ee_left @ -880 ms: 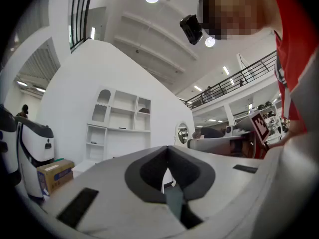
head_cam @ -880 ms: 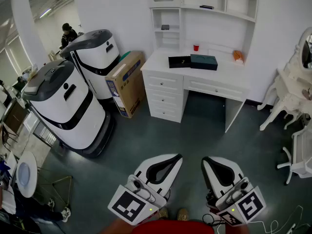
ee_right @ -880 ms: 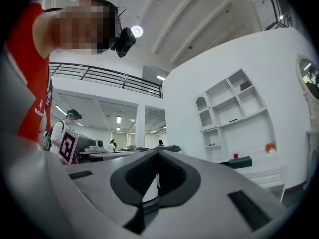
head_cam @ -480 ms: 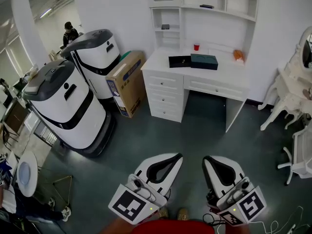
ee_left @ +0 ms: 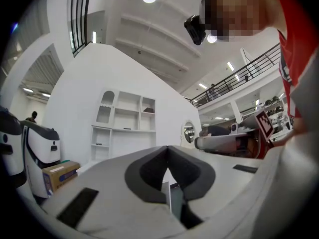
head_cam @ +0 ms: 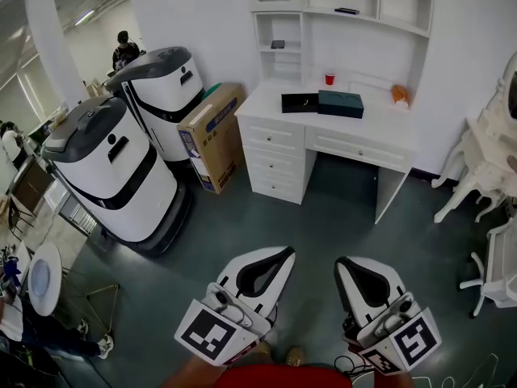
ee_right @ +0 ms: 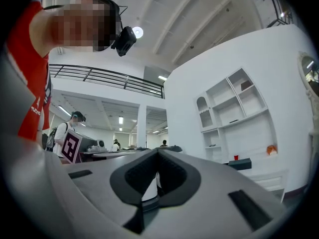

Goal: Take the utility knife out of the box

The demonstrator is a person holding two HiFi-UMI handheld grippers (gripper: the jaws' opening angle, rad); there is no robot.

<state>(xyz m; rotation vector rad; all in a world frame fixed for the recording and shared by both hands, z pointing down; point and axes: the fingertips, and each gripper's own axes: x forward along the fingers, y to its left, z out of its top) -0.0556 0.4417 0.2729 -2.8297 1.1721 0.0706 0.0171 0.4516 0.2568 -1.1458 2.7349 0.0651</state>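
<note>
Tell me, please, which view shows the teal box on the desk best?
The head view: the teal box lies whole on the desk, seen from above. The right gripper view shows it small and edge-on. The left gripper view does not show it clearly.

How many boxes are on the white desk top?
2: a black box on the left and a dark teal box right beside it; I see none hidden.

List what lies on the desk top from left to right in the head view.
black box → teal box → orange object
</note>
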